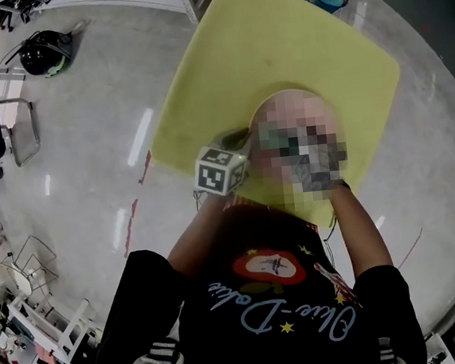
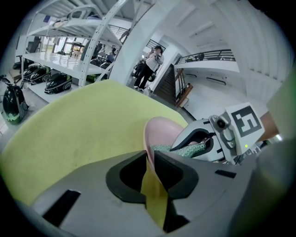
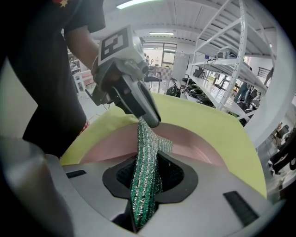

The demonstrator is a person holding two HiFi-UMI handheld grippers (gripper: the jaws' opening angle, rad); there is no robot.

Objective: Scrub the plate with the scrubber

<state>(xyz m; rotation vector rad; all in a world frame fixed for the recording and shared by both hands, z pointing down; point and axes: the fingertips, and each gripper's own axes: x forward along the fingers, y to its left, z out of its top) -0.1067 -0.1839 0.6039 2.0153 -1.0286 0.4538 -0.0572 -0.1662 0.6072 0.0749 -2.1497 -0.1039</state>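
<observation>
Plate (image 2: 163, 131), pink, on the yellow table (image 2: 69, 134), at the table's near side, close to the body. I read the left gripper (image 2: 151, 157) as clamped on the plate's left rim: its jaws stand nearly together with the thin pink edge pinched between their tips. The right gripper (image 3: 147, 172) is closed on the scrubber (image 3: 145, 185), a green mesh pad with silvery threads, gripped on edge between the pads. The scrubber's far end lies on the plate's inner face, just below the left gripper's tips. The two grippers sit near each other, left one gripping the rim, right one over the middle.
</observation>
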